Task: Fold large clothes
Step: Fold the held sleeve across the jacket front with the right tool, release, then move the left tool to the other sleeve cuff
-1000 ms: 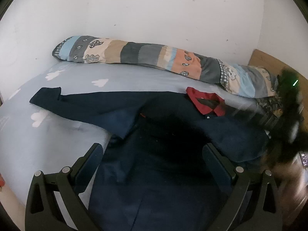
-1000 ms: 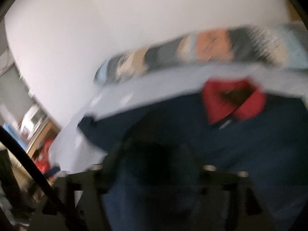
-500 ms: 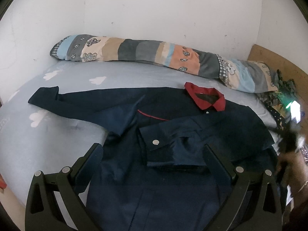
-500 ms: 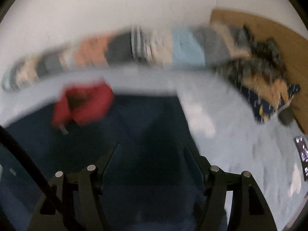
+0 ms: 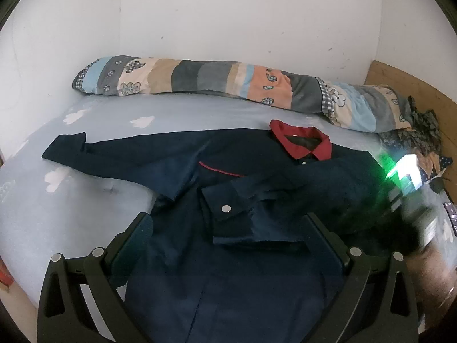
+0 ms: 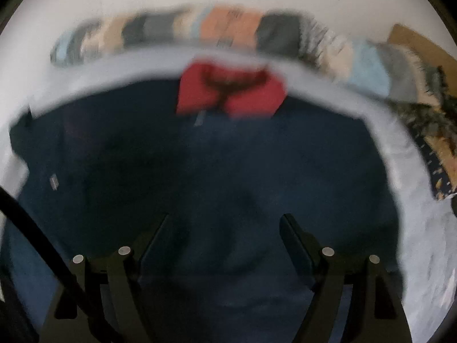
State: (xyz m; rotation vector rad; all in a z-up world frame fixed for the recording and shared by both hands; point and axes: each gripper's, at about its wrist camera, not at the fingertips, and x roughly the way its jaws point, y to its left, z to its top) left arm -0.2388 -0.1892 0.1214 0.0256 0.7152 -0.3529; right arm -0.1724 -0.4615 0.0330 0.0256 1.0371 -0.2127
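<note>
Looking down my left gripper [image 5: 228, 223] first: its jaws stand wide apart with nothing in them, hovering over the lower half of the navy shirt [image 5: 234, 271]. That shirt lies flat on the pale blue bedsheet [image 5: 71, 200] with its red collar [image 5: 300, 141] toward the wall. One sleeve [image 5: 120, 151] stretches out to the left, while the other sleeve's cuff [image 5: 228, 211], the one with the silver snap, is folded across the chest. A long patchwork pillow [image 5: 228, 81] runs along the white wall [image 5: 228, 14] behind it. At the right edge there's a smeary dark shape with a green glow, probably my other gripper, but it's too blurred to be sure.

Now my right gripper [image 6: 225, 228]: the whole view is motion-smeared, but I can make out the jaws spread apart, and they've just been opening wider, gripping nothing. They hang above the dark body of the shirt, below the collar.
</note>
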